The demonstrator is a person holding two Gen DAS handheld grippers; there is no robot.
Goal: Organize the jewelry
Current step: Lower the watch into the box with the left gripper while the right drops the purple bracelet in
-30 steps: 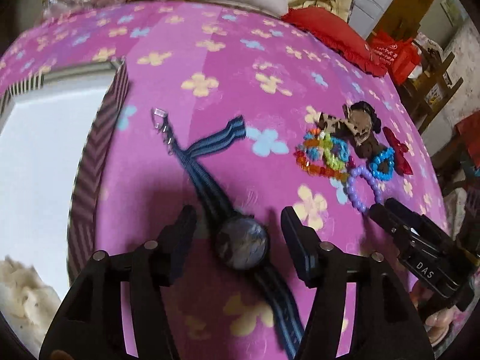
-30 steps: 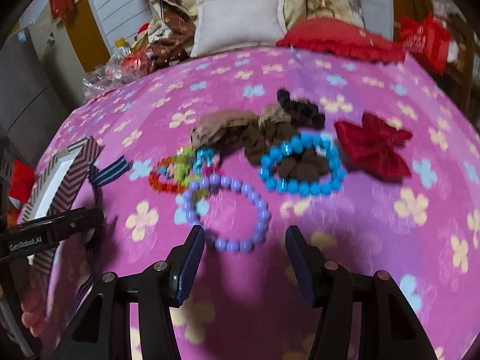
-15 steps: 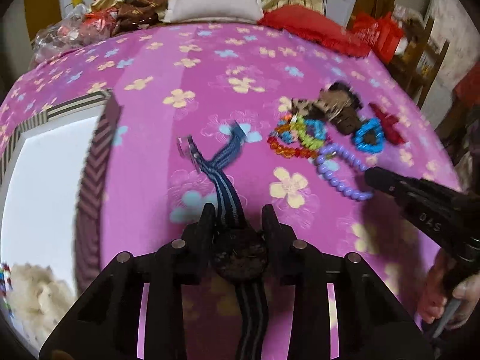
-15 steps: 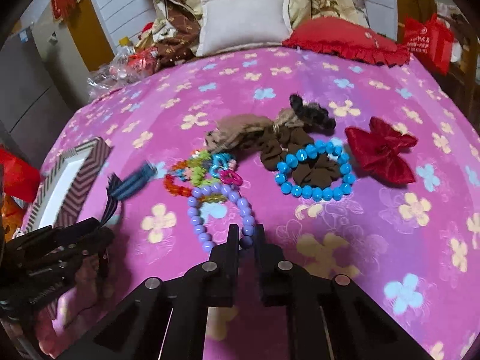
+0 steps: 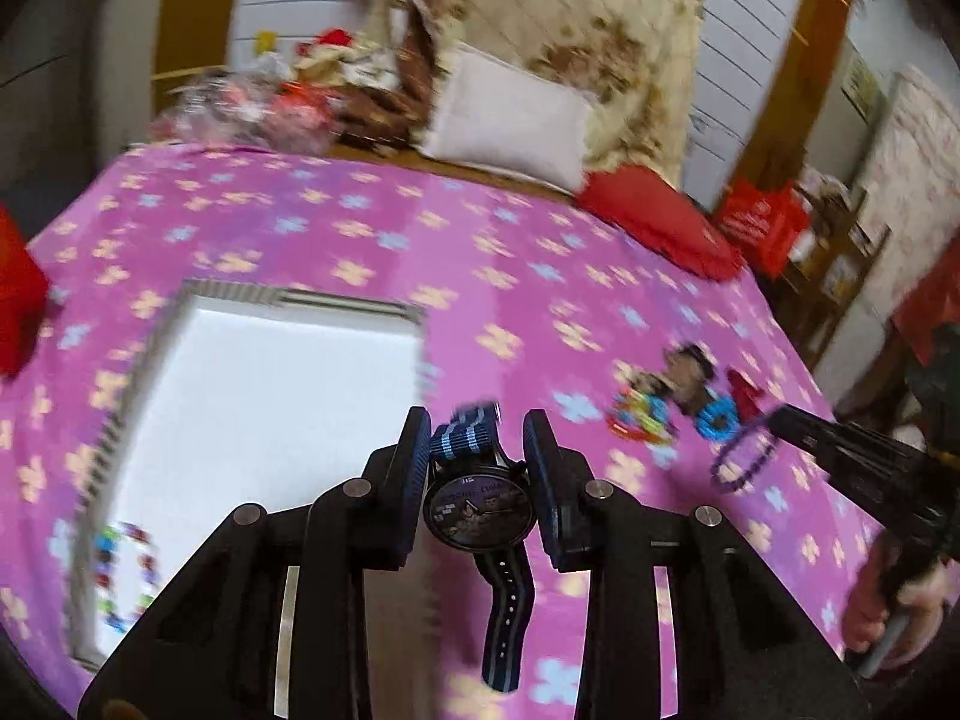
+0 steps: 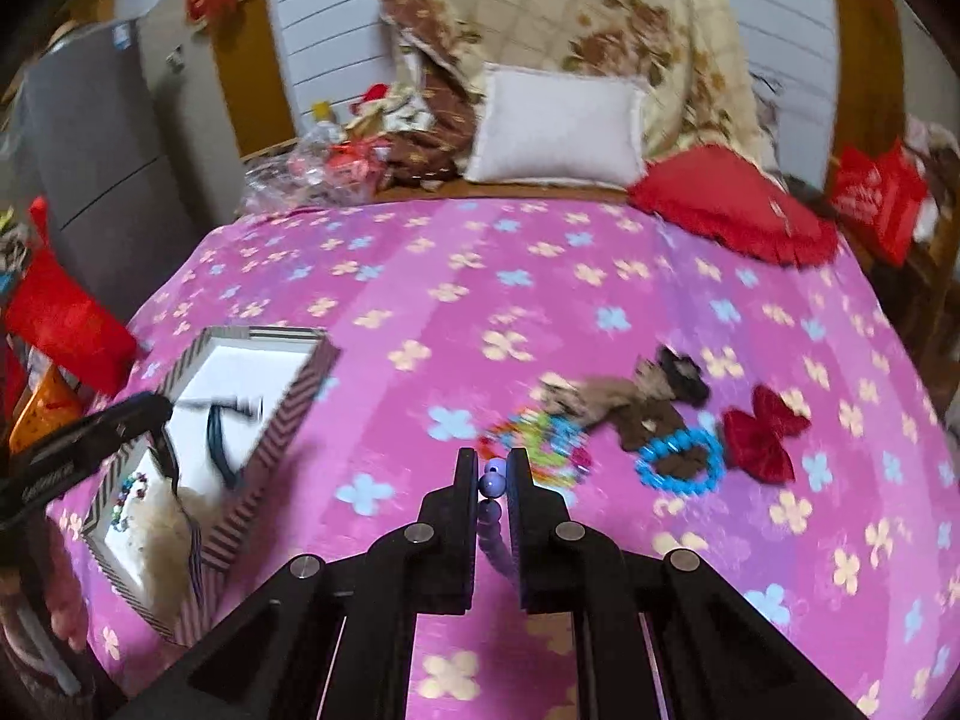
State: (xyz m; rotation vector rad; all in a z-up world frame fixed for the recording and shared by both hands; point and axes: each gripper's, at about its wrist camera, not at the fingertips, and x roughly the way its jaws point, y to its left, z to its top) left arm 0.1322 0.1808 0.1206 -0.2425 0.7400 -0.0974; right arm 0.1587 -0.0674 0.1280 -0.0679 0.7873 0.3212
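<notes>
Left hand-held gripper [image 5: 477, 462]: clamped on wristwatch [image 5: 478, 507], round dark dial, striped blue fabric strap, raised beside the white-lined chevron-edged box [image 5: 264, 384]. Right hand-held gripper [image 6: 493, 483]: closed on purple bead bracelet [image 6: 493, 480], above the pink floral bedspread [image 6: 540, 300]. Right view alone shows red bow [image 6: 761, 432], blue bead bracelet [image 6: 678, 462].

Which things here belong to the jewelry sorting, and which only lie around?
Belong to the job:
- watch, in left gripper
- purple bead bracelet, in right gripper
- striped box
- blue bead bracelet
- multicolor bracelets

Lying about:
- white pillow
- red cushion
- red bag
</notes>
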